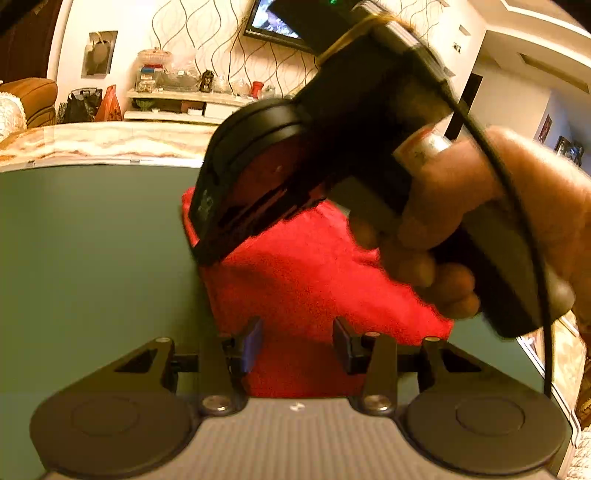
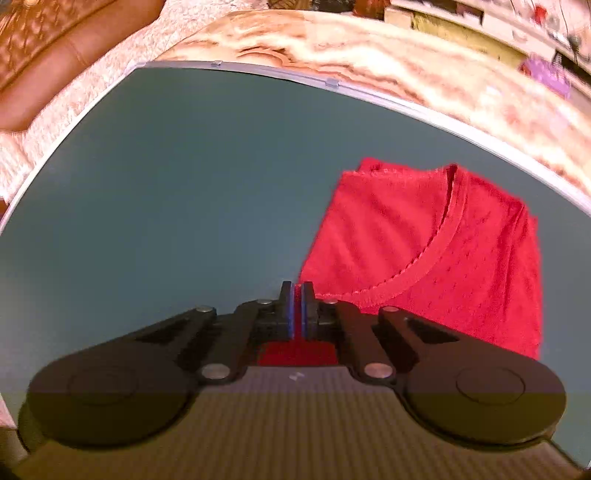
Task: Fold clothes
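A red knit garment point(image 2: 424, 251) lies partly folded on the teal table point(image 2: 184, 184), its neckline seam showing. It also shows in the left wrist view point(image 1: 314, 273). My left gripper point(image 1: 297, 341) is open, its fingers hovering over the garment's near edge with nothing between them. My right gripper point(image 2: 296, 310) is shut on a corner of the red garment, with red cloth showing beneath the closed jaws. In the left wrist view the right gripper's body and the hand holding it pass above the garment, hiding its far part.
The teal table has a pale rim point(image 2: 332, 83) at the far edge. Beyond it are patterned marble floor point(image 1: 110, 140), a brown sofa point(image 1: 33, 99), a shelf unit with clutter point(image 1: 184, 96) and a wall television point(image 1: 273, 22).
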Motion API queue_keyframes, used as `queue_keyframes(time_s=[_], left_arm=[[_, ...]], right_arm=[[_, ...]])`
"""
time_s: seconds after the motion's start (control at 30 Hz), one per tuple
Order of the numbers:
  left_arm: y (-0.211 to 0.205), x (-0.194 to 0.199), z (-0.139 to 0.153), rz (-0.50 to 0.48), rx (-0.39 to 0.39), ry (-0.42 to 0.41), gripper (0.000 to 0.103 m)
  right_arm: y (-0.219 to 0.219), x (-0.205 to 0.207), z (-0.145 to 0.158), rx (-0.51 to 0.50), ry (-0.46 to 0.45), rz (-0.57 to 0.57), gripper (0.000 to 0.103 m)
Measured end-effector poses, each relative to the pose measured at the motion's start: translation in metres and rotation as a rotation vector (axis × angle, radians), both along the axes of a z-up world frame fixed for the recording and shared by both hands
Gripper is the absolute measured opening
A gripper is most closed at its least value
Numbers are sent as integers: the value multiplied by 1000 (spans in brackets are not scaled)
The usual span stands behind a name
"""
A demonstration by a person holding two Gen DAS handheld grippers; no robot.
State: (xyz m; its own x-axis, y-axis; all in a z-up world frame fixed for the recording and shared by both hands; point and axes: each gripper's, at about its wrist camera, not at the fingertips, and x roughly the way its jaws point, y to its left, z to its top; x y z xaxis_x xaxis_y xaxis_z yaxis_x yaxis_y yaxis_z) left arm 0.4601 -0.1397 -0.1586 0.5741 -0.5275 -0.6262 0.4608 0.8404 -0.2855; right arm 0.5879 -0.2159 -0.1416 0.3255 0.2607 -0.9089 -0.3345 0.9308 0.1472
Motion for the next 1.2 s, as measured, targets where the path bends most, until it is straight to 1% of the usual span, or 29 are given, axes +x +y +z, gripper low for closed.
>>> queue_keyframes(time_s=[0.07,0.1,0.13,0.17,0.23,0.33,0.37,0.5,0.6,0.63,0.67,0.73,0.83,0.87,0.93,0.97,1.03,1.1,1.17,1.2], left_arm=[[-1,4,-1,5,-1,7,51],[-1,5,-3,8,-2,15,51],[-1,5,-5,12,-2,25,51],[0,5,-6,12,-2,28,51],[2,2,-7,8,-3,26,51],[3,3,-7,3,2,25,51],[3,3,-6,2,4,25,51],[4,0,-6,3,4,27,51],[3,-4,-5,3,16,22,51],[2,-4,-5,2,20,20,51],[2,-4,-5,1,21,21,51],[4,-4,-3,4,15,28,51],[5,-2,4,14,-7,23,51],[5,5,6,15,-15,19,51],[4,20,10,19,-36,14,51],[2,24,10,22,-44,11,51],[-1,37,9,30,-46,19,51],[-4,46,5,39,-28,30,51],[-5,51,-2,40,-2,53,51],[-5,50,-4,36,4,49,51]], right_arm=[[3,4,0,0,0,8,11],[5,5,0,4,3,20,23],[5,6,0,32,13,37,41],[3,7,2,73,27,45,43],[-7,7,10,146,27,40,43],[-23,7,17,190,3,7,43],[-26,7,14,210,21,13,43],[-26,5,-4,216,79,29,42],[-30,7,-3,249,28,36,41],[-35,9,0,271,11,26,43],[-44,11,6,309,-9,8,43],[-69,18,17,370,-57,-65,43],[-112,25,32,365,-138,-202,43],[-126,29,32,373,-138,-241,43],[-144,40,28,404,-110,-278,43],[-148,44,24,398,-97,-290,43],[-147,53,15,404,-80,-275,43],[-145,59,2,408,-61,-277,43],[-143,67,-10,365,-69,-306,43],[-140,70,-17,340,-75,-317,43]])
